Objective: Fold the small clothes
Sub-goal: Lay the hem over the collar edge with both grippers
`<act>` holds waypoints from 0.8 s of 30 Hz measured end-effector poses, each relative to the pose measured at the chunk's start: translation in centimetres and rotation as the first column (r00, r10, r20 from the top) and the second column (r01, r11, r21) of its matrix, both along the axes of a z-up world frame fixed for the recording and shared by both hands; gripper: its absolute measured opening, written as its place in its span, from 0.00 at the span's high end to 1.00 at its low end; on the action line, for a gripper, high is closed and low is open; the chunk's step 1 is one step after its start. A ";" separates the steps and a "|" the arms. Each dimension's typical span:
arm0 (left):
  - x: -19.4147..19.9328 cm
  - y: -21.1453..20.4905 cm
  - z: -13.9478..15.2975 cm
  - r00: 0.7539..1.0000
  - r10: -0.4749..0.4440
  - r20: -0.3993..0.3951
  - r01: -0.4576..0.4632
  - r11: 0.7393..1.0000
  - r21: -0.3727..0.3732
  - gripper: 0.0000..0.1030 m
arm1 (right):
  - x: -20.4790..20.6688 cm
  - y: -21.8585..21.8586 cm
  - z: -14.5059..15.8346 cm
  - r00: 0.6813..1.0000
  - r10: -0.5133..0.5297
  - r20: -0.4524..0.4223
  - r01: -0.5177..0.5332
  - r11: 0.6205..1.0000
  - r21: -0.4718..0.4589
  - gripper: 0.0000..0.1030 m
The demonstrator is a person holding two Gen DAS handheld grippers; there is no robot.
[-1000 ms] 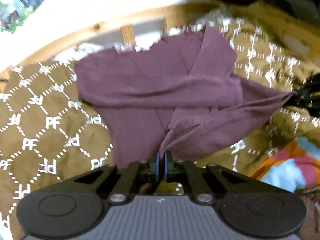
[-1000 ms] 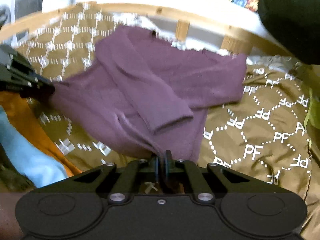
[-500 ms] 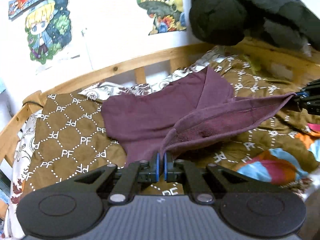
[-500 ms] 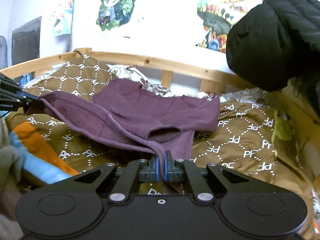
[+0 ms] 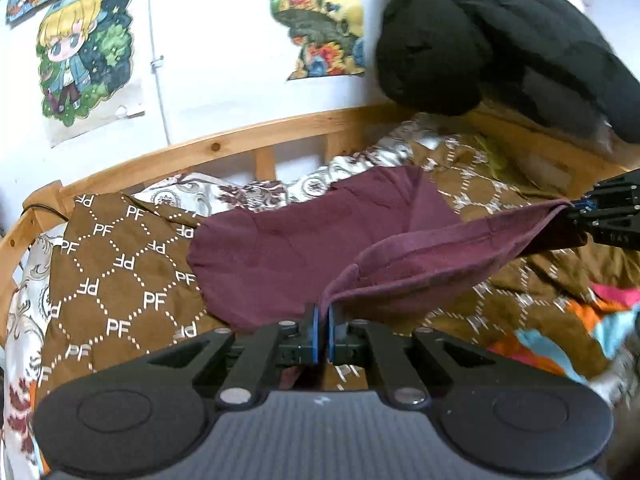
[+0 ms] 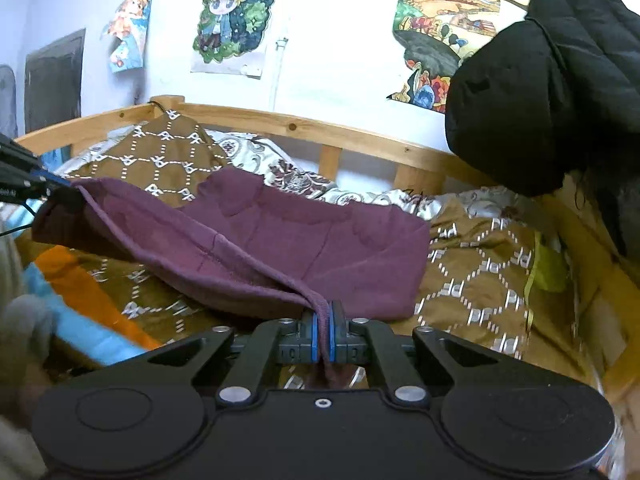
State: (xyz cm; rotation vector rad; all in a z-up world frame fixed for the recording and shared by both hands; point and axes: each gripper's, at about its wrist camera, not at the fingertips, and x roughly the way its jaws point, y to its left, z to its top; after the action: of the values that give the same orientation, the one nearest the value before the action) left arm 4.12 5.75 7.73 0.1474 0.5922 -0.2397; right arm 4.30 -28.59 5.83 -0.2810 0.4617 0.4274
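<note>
- Where each wrist camera looks down its own fingers, the left hand-held gripper [image 5: 321, 330] has its blue pads pinched tight on one corner of the maroon garment [image 5: 288, 248], and the right hand-held gripper [image 6: 325, 334] is clamped the same way on the other corner, a cord-like hem running down between its pads.
- Compared with a second ago, both grippers have risen and tipped up: the hem, which then lay low over the bed, now hangs stretched between them as a raised band, and the far part of the garment rests on the brown patterned blanket [image 5: 120, 280].
- The garment takes up less of each view than it did, and the wall posters [image 5: 84, 48], cut off at the start, have come into sight above the wooden bed rail [image 5: 240, 144].
- In the left view the right gripper shows only at the right edge; in the right view the left gripper is cut off at the left edge.
- The underside of the lifted hem is in shadow, and the bedding below it is hidden.
- A bright orange and blue cloth [image 6: 80, 312] near the front is blurred; what it is cannot be told.
- A black padded coat [image 6: 552, 80] fills the far right; its lower end is out of frame.
</note>
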 end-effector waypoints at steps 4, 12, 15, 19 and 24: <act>5.1 0.7 0.3 0.999 0.042 -0.016 -0.041 0.999 0.009 0.96 | 5.1 1.6 1.2 1.000 0.000 0.014 0.001 0.997 -0.071 0.96; 16.4 2.0 0.9 0.991 0.127 0.048 -0.129 0.991 0.036 0.96 | 18.2 5.9 3.8 1.000 -0.012 -0.010 0.010 0.989 -0.145 0.96; 20.6 2.2 0.6 0.989 0.144 0.046 -0.144 0.990 -0.002 0.96 | 22.4 6.9 4.0 0.998 -0.038 -0.042 0.030 0.986 -0.163 0.96; 24.2 2.4 -0.6 0.987 0.146 0.066 -0.144 0.989 -0.026 0.96 | 27.1 8.3 3.5 0.995 -0.061 -0.082 0.039 0.966 -0.257 0.96; 26.4 4.2 -3.9 0.987 0.152 0.052 -0.149 0.987 -0.053 0.96 | 31.3 10.3 2.4 0.986 -0.080 -0.145 0.028 0.943 -0.331 0.96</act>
State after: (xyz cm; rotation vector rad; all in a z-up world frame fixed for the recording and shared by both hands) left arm 30.50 9.94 3.87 0.0612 0.5383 -0.1028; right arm 35.63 -18.29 8.27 -0.5590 0.6948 0.3184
